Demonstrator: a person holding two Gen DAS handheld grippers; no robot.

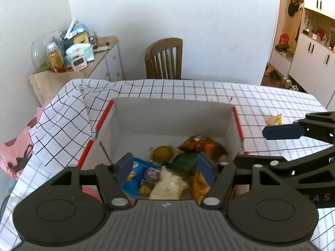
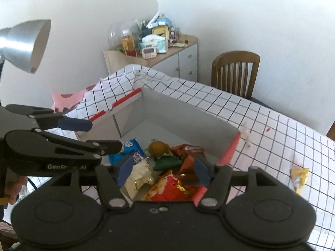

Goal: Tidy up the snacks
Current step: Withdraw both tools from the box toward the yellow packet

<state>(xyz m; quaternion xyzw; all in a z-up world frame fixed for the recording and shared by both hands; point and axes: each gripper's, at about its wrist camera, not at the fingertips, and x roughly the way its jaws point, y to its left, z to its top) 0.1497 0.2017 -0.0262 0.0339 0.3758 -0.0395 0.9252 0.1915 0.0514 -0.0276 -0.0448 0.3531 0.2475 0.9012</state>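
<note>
Hovering over the box [image 1: 173, 115], I have the left tool [image 1: 166, 170] and right tool [image 2: 163, 170] both apart and empty. Snacks [image 2: 167, 167] lie inside; one yellow packet [image 2: 300, 176] sits outside, right of the box — I'd fetch it next. Only "GenRo" reads on the left tool's arm.

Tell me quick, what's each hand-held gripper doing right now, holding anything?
Left hand-held gripper: open, holding nothing, above the snacks in the box.
Right hand-held gripper: open, holding nothing, above the same box.
</note>
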